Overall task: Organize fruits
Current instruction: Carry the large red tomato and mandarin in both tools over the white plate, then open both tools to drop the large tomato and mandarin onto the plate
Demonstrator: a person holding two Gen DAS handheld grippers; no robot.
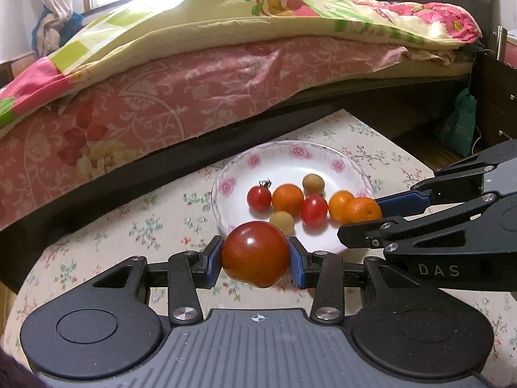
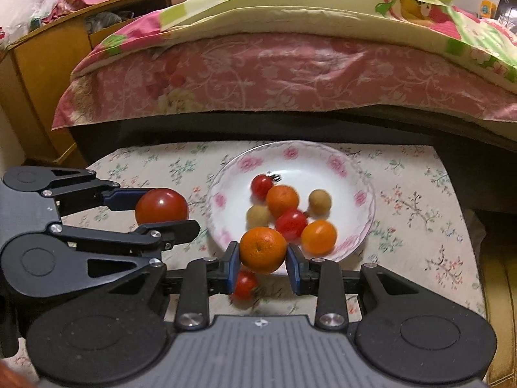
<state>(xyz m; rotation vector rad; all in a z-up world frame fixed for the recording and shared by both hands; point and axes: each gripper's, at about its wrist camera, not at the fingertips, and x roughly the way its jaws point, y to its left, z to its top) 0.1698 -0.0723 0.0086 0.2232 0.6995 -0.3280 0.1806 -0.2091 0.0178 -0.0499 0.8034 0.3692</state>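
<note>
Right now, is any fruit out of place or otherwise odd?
Yes: one small red tomato lies on the floral tablecloth beneath the right gripper, outside the plate where the other loose fruit sits. Nothing looks spilled or damaged.

A small tomato (image 2: 244, 285) lies blurred, half hidden behind the right gripper's fingers (image 2: 231, 266).
</note>
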